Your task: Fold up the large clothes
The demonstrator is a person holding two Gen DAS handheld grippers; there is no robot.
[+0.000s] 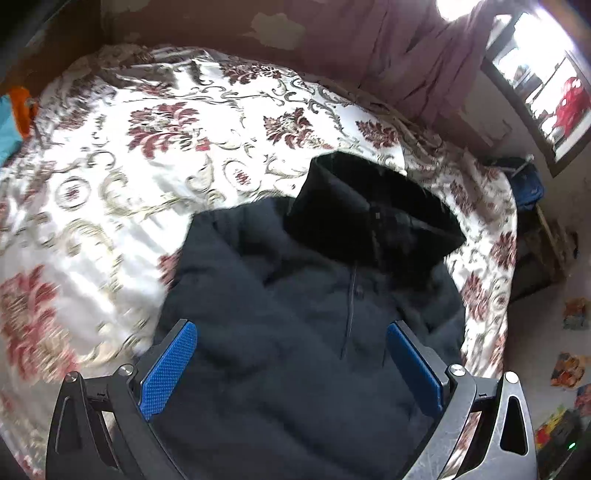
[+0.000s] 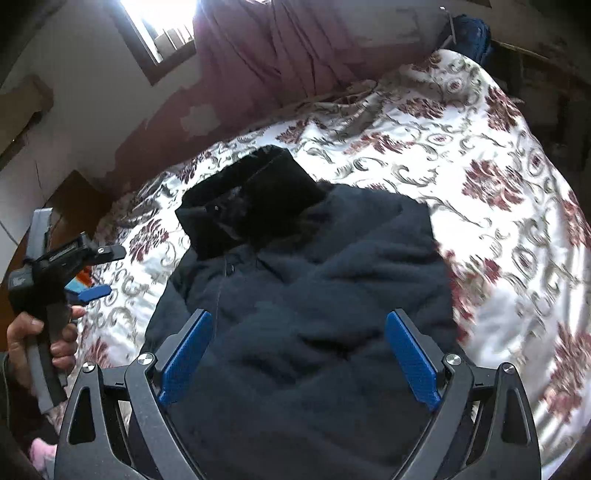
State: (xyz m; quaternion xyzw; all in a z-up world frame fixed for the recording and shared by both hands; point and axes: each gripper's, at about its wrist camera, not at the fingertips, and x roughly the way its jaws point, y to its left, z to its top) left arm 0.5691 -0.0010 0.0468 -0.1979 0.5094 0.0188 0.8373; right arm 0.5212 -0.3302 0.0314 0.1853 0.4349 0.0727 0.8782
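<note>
A dark navy hooded jacket [image 1: 295, 302] lies on the flowered bedspread [image 1: 129, 147], its sleeves folded in over the body and its black hood [image 1: 369, 210] flat at the far end. My left gripper [image 1: 291, 354] hovers over the jacket's lower part, open, with nothing between its blue pads [image 1: 168, 369]. In the right wrist view the same jacket [image 2: 314, 295] fills the middle, hood [image 2: 251, 199] at the upper left. My right gripper [image 2: 299, 354] is also open above the fabric. The left gripper [image 2: 92, 273] shows at the left edge, held by a hand [image 2: 22, 332].
A pink curtain [image 2: 266, 48] hangs against the wall behind the bed, beside a bright window [image 2: 159, 22]. A blue object [image 1: 528, 184] sits past the bed's right edge. Colourful items [image 1: 569, 369] lie on the floor at right. Orange and teal cloth [image 1: 18, 110] sits at the bed's left end.
</note>
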